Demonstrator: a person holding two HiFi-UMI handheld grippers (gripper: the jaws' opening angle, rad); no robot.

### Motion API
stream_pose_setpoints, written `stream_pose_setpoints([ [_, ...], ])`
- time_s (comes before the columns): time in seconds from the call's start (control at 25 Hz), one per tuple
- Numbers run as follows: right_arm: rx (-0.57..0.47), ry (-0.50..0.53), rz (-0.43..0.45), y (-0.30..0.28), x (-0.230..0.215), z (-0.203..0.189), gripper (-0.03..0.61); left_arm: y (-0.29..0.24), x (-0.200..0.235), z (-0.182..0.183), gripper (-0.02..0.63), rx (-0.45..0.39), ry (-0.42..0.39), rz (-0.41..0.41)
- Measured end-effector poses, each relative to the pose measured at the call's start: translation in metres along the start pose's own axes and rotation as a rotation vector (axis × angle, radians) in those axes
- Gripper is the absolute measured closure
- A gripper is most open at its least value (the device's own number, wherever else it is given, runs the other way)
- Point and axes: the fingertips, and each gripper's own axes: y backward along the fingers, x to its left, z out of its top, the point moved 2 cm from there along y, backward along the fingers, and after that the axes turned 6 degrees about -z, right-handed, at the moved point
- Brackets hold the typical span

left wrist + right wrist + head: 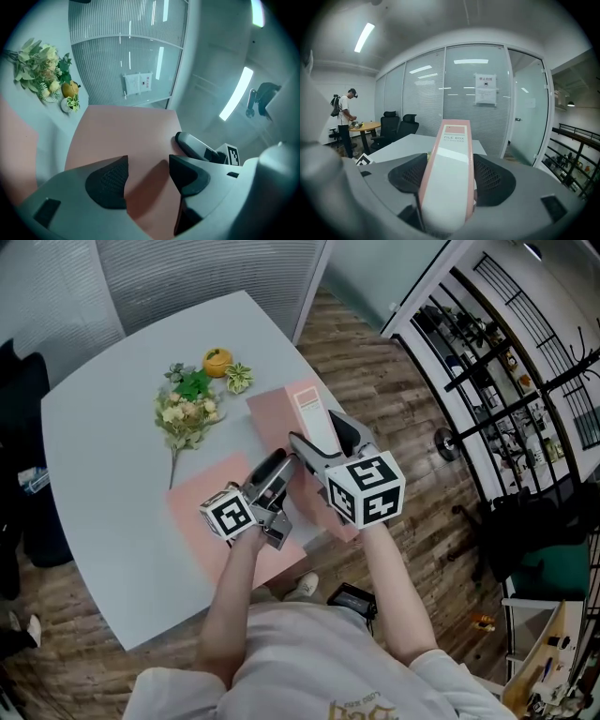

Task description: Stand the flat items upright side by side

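Standing the pink file box [454,136] upright, right tool [449,178] pinching its spine, left tool [147,176] spread beside its face; next, probably squaring it on the desk [112,427] before letting go.

Our left gripper [148,174] holds its jaws apart; our right gripper [449,180] clamps the file box [454,138], forearms close together.

A: What is covering the ground?
B: Wooden planks [380,390] are running beneath a pale grey table [94,474].
A: And the walls?
B: Blinded glass panels [424,93] are enclosing it, a strip light [364,36] is glowing overhead, black chairs [400,125] are standing by a round table [368,125].
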Motion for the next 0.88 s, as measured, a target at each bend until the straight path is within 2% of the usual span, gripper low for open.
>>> stream_pose_setpoints([
  [0.36, -0.081, -0.006, -0.001, 0.009, 0.0, 0.004, 0.261, -0.001, -0.001, 0.001, 0.348, 0.009, -0.065, 0.015],
  [0.56, -0.163, -0.004, 0.001, 0.018, 0.001, 0.004, 0.261, 0.002, -0.001, 0.0, 0.347, 0.001, -0.07, 0.019],
  [0.88, -0.182, -0.003, 0.01, 0.021, 0.001, 0.003, 0.261, 0.003, 0.0, -0.002, 0.348, -0.005, -0.053, 0.025],
])
